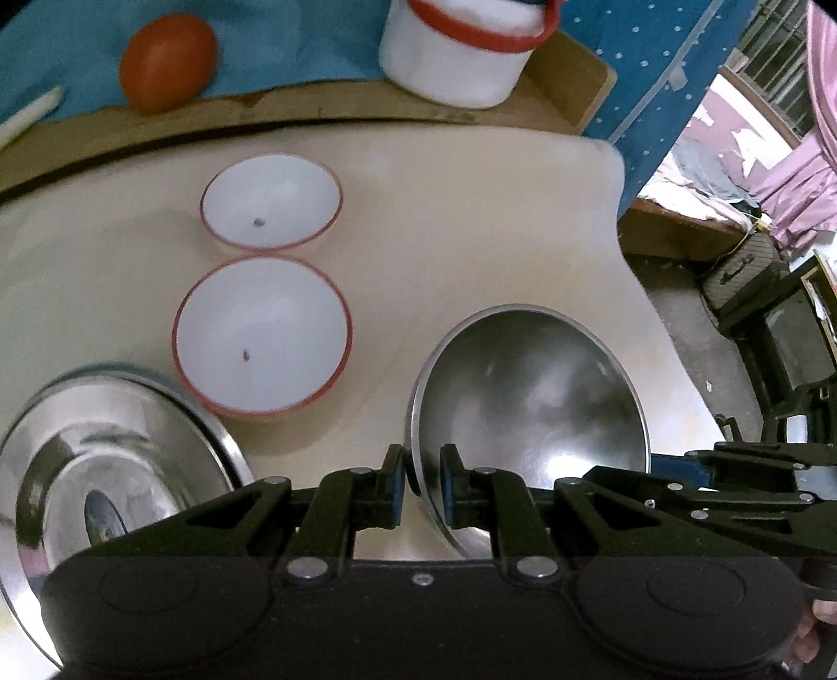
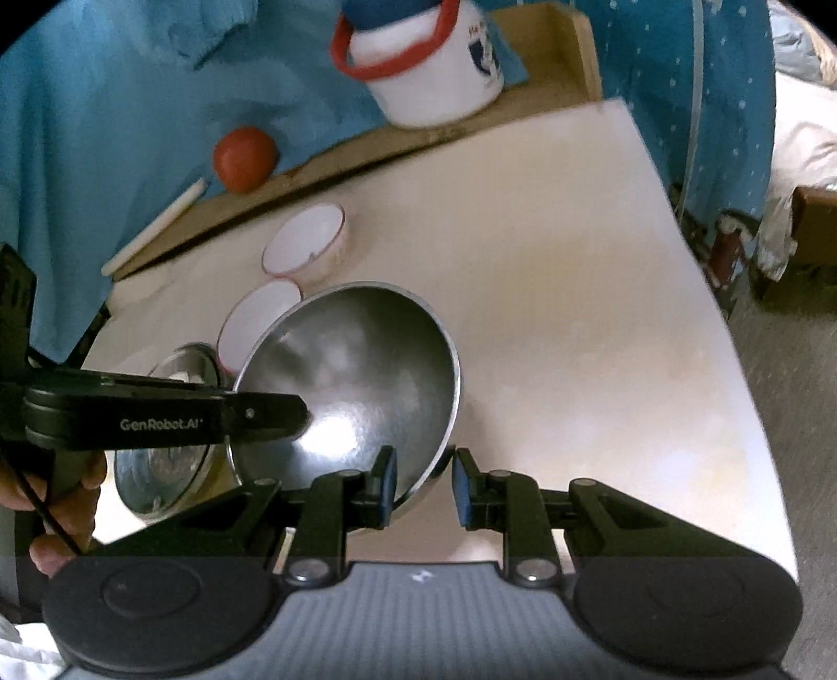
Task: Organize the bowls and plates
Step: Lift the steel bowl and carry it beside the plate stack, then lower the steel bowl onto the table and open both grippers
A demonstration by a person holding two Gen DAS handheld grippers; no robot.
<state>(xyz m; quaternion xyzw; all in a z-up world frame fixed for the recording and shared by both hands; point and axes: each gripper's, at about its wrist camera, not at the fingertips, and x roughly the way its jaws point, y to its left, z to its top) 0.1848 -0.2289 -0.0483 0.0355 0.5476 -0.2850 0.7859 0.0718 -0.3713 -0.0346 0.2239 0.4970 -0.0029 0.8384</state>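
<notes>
- The left gripper (image 1: 422,484) has its jaws closed on the rim of a steel bowl (image 1: 533,397), holding it tilted above the cream worktop (image 1: 471,219).
- The right gripper (image 2: 422,489) straddles the same bowl's (image 2: 361,376) opposite rim, jaws open with a gap on the outer side.
- Two white bowls with red rims sit in a row: the nearer bowl (image 1: 261,335) just beside the farther bowl (image 1: 272,201).
- A steel plate (image 1: 104,471) lies at the near left, close to the nearer bowl.
- At the back, a white tub (image 1: 460,47) and a tomato (image 1: 167,60).
</notes>
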